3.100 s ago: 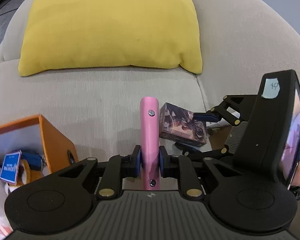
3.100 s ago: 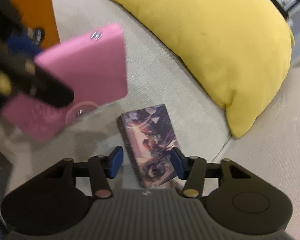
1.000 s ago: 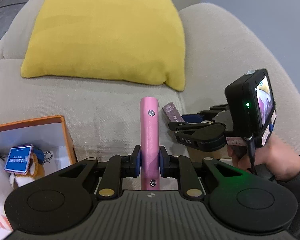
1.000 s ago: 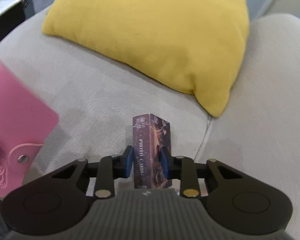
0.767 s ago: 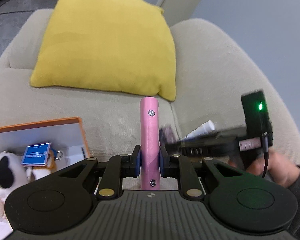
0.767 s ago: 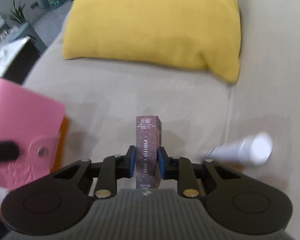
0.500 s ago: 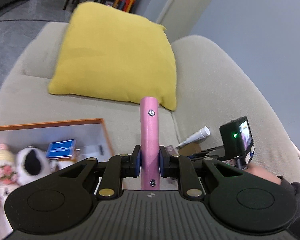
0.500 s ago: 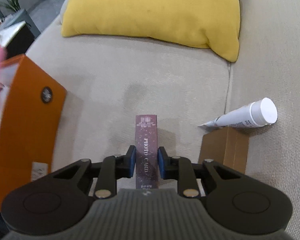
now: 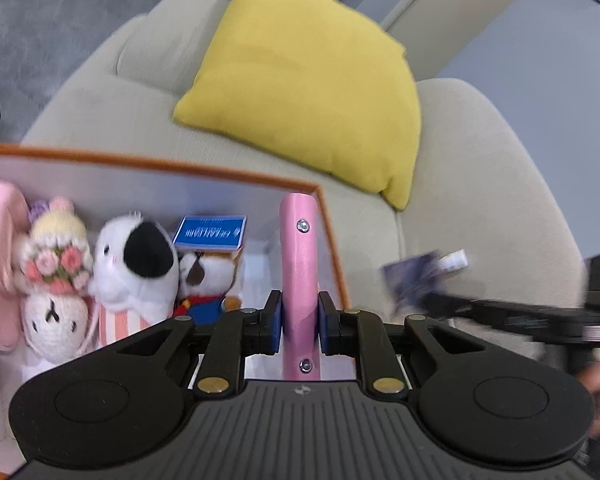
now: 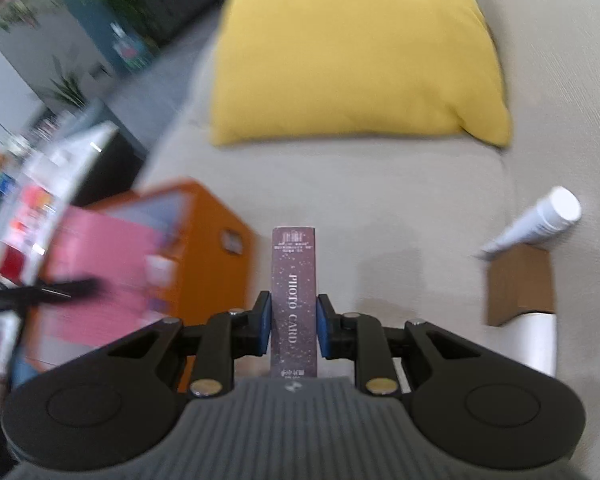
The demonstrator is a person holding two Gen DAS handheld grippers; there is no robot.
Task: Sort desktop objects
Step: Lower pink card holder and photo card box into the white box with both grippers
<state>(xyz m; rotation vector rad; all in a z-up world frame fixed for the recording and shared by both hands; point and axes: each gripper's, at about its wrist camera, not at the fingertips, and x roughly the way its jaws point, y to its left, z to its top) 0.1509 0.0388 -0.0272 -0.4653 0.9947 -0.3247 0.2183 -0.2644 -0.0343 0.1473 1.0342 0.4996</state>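
While the left gripper (image 9: pixel 299 322) clamps the pink wallet (image 9: pixel 298 264) above the orange box (image 9: pixel 332 236), the right gripper (image 10: pixel 290 324) pinches the photo card box (image 10: pixel 293 292)

Yellow cushion (image 9: pixel 312 92) on beige sofa (image 9: pixel 480 208)

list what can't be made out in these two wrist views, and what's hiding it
- Left wrist view: the photo card box in the right gripper is a motion smear; its print is unreadable.
- Right wrist view: the pink wallet and left gripper are blurred.
- Orange box: contents hidden behind the wallet.
- Brown carton: partly hidden by the gripper body.
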